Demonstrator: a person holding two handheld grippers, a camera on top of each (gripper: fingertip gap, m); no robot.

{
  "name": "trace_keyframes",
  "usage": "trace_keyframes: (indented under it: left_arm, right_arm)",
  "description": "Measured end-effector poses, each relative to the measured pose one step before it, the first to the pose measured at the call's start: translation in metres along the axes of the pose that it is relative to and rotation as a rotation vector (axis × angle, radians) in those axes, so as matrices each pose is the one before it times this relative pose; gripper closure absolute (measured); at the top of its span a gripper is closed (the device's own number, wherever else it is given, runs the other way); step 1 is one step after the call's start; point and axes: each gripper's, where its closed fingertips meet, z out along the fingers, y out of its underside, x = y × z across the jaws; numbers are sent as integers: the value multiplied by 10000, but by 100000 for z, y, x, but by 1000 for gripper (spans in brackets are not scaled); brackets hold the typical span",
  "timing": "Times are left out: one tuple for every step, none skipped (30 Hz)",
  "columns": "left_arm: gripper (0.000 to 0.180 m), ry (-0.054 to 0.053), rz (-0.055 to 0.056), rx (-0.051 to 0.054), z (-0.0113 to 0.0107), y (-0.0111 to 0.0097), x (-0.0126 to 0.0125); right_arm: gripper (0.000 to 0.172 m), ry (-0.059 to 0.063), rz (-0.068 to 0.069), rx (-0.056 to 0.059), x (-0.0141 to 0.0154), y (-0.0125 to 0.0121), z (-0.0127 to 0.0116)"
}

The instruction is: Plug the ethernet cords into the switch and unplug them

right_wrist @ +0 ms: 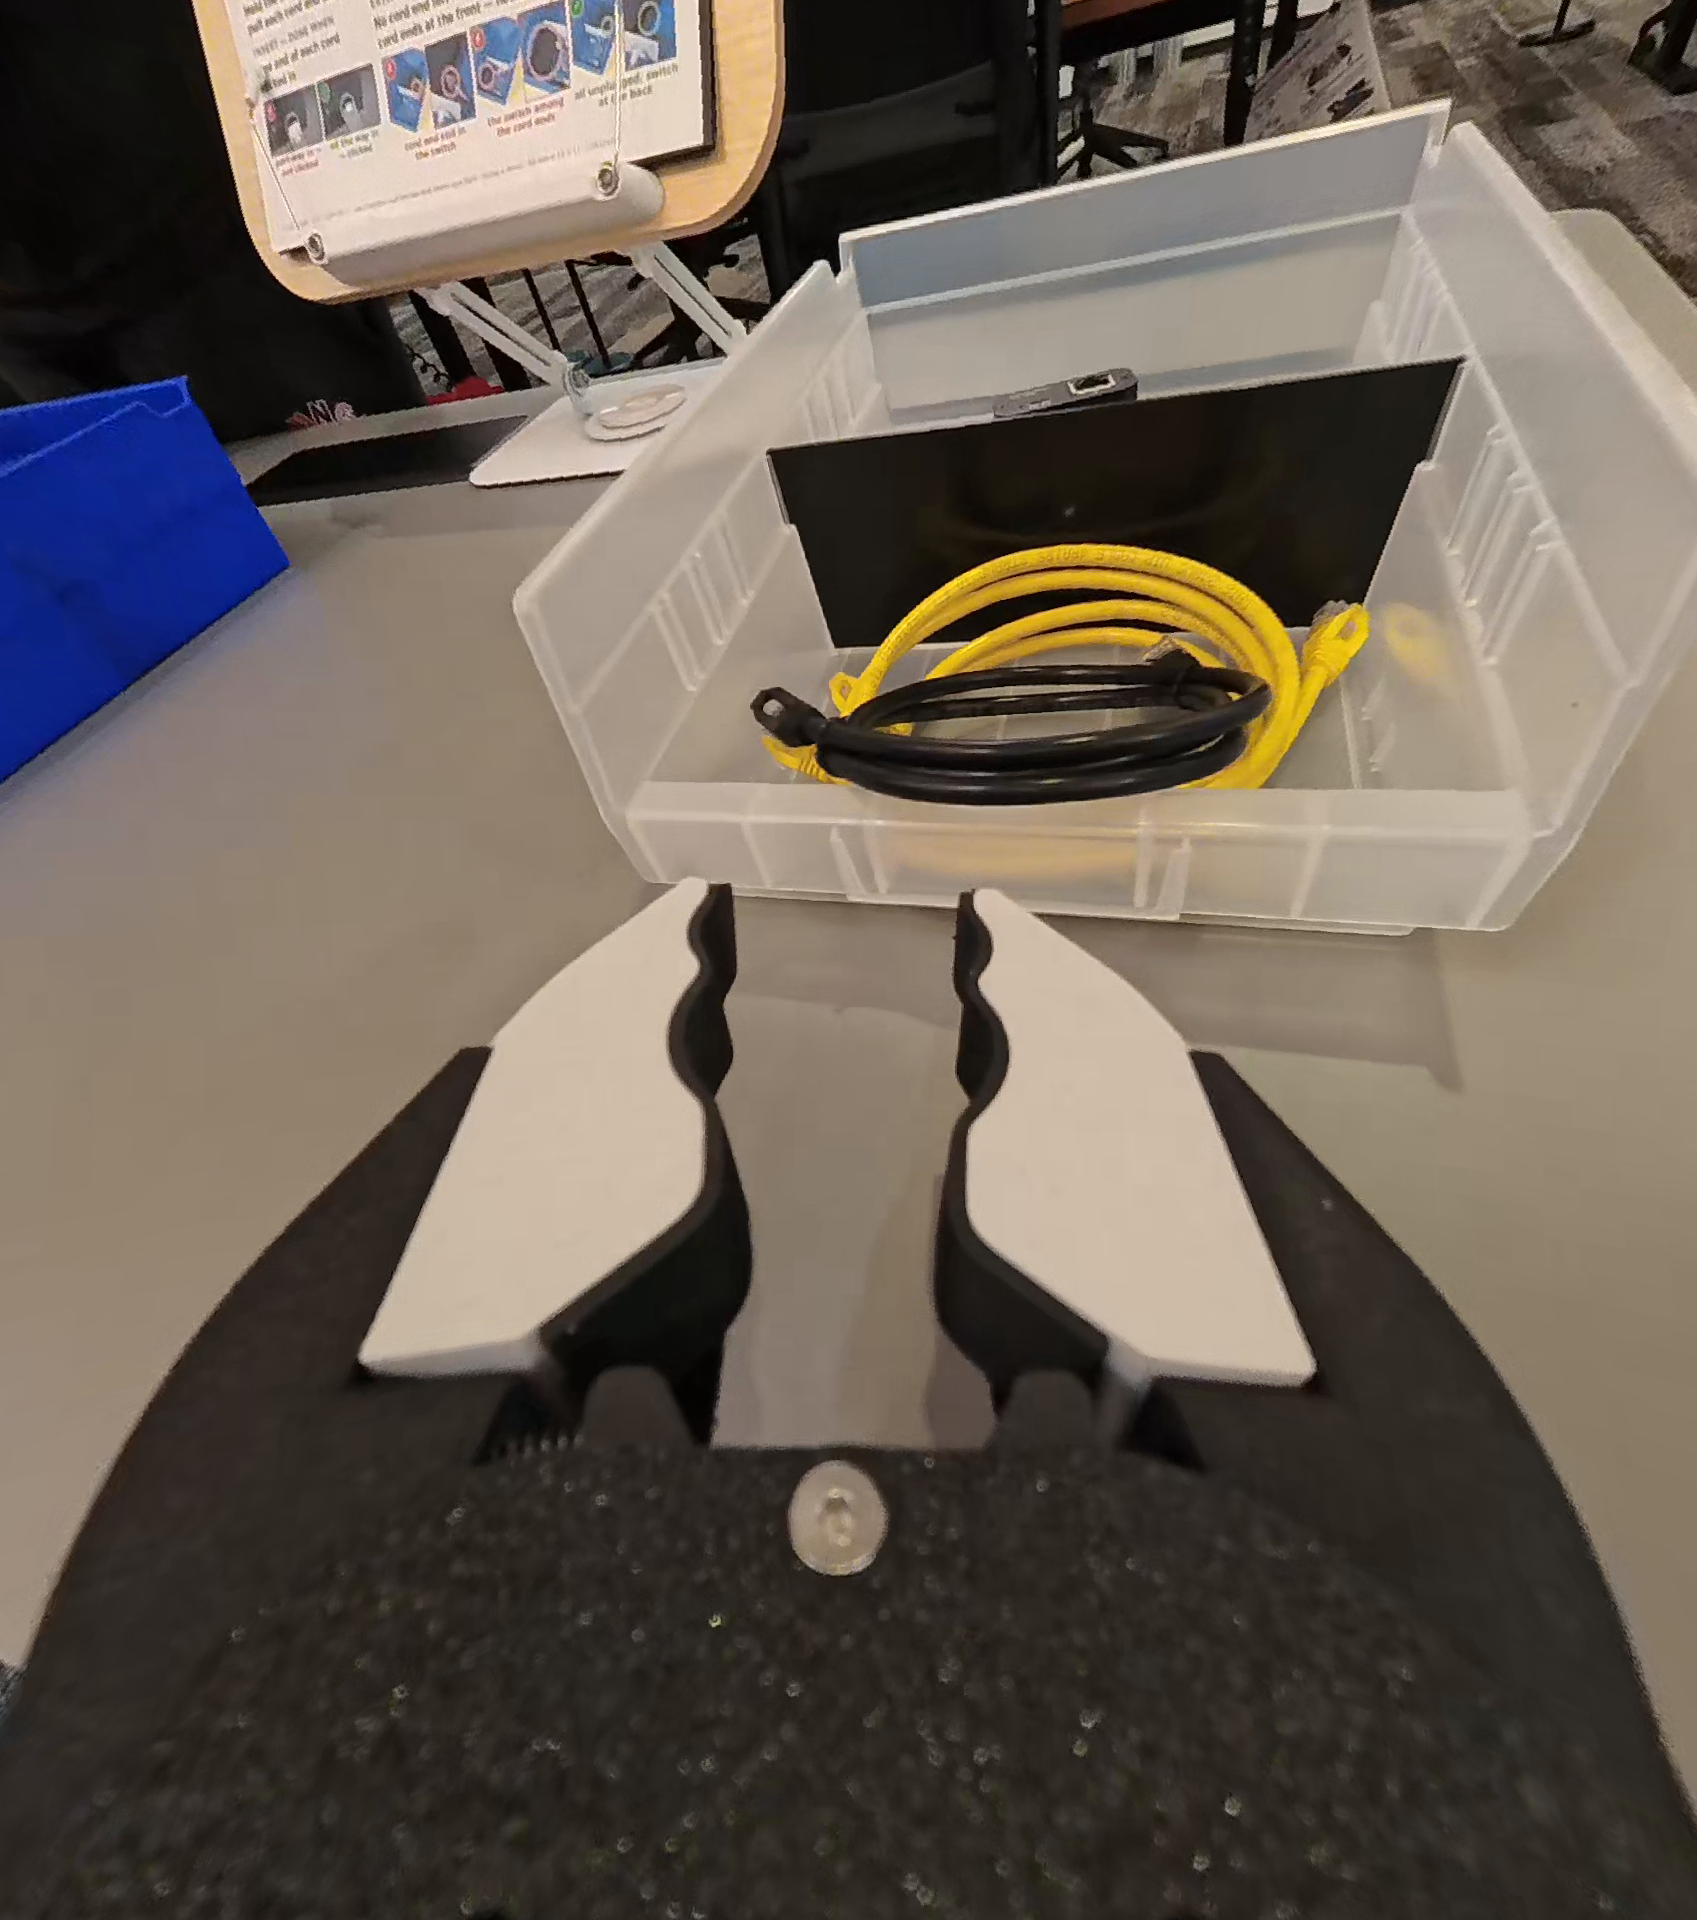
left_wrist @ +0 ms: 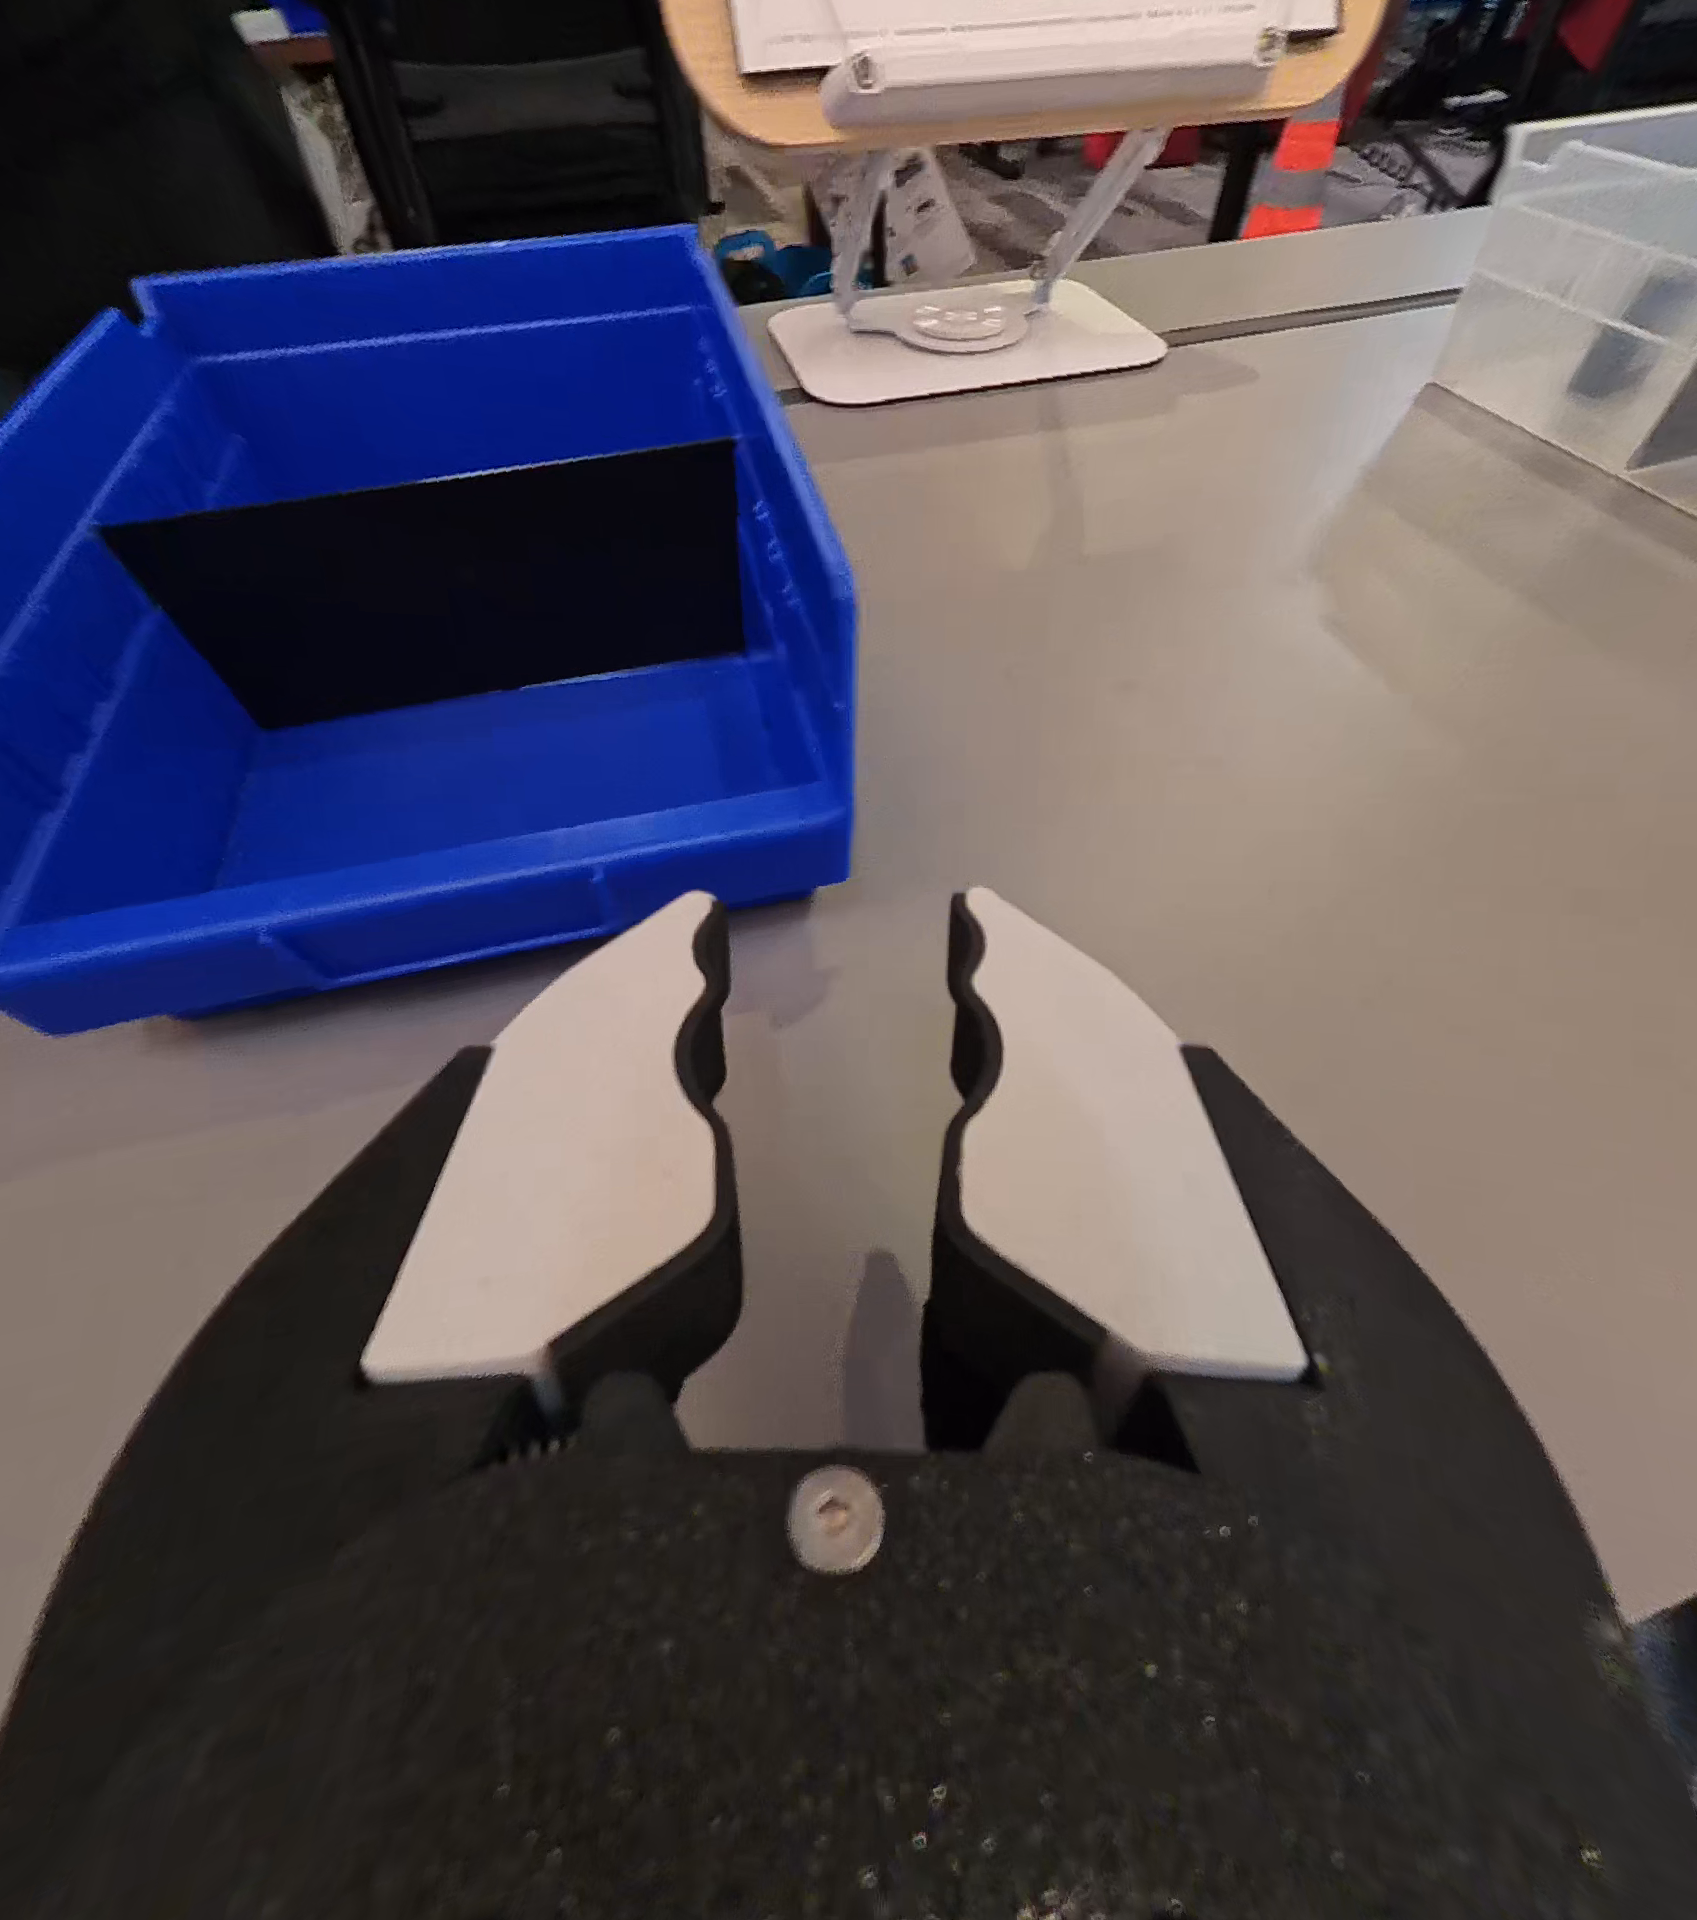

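Right wrist view finds the right gripper (right_wrist: 839, 899) spread and holding nothing, poised just short of the clear bin (right_wrist: 1031, 862), where the yellow ethernet cord (right_wrist: 1280, 665) and the black ethernet cord (right_wrist: 1031, 764) lie coiled in the front compartment, and the switch (right_wrist: 1072, 393) sits behind the black divider (right_wrist: 1083, 499) with only its top edge showing. Left wrist view shows the left gripper (left_wrist: 836, 904) likewise spread and bare over the grey table (left_wrist: 1239, 831), just beside the blue bin (left_wrist: 408, 904). Judged from this, no cord is plugged and nothing is lifted, so picking up, plugging and unplugging all remain to be done.
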Motion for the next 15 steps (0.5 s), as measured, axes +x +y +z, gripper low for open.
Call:
trace_keyframes:
  left_arm:
    - [140,84,207,16,105,-101,602]
    - [144,22,153,-1,171,-168,656]
    - [153,-48,-31,21,262,-282,739]
    - [155,208,-124,-10,263,-259,1254]
    - [154,615,-82,61,281,-397,1990]
    - [154,690,-79,115,493,-554,2282]
    - [151,705,-1,25,754,-538,2425]
    - [145,665,124,-49,1042,-529,2421]
    - [141,507,219,-101,1266,-501,2180]
    - [139,346,245,-119,1350,-468,1884]
    - [139,304,218,-46,1386,-504,1685]
    - [139,306,150,-21,1425,-506,1566]
    - [139,224,140,-62,1403,-391,1286]
    - [139,119,180,-69,1353,-276,993]
    - [139,31,216,-82,1304,-139,715]
  right_arm:
    - [132,28,-36,11,9,-23,-27]
    - [132,40,-41,12,9,-9,-28]
    - [132,46,-61,11,31,-8,-29]
    - [131,93,-91,9,118,-23,-50]
    - [130,137,-113,23,174,-54,-63]
    - [129,98,-116,50,131,-138,-95]
    - [129,59,-127,65,37,-170,-89]
    - [127,79,-126,65,-32,-148,-20]
    - [125,-95,-47,152,-480,-249,171]
    - [124,-463,1,170,-1227,-335,489]
    - [119,-452,-163,-3,-1331,-185,832]
    - [113,-136,-407,-198,-882,9,1065]
    - [105,7,-319,-248,-603,16,1106]
    - [98,-236,-65,-17,-866,-312,1095]
    - [97,-646,40,193,-1425,-496,1008]
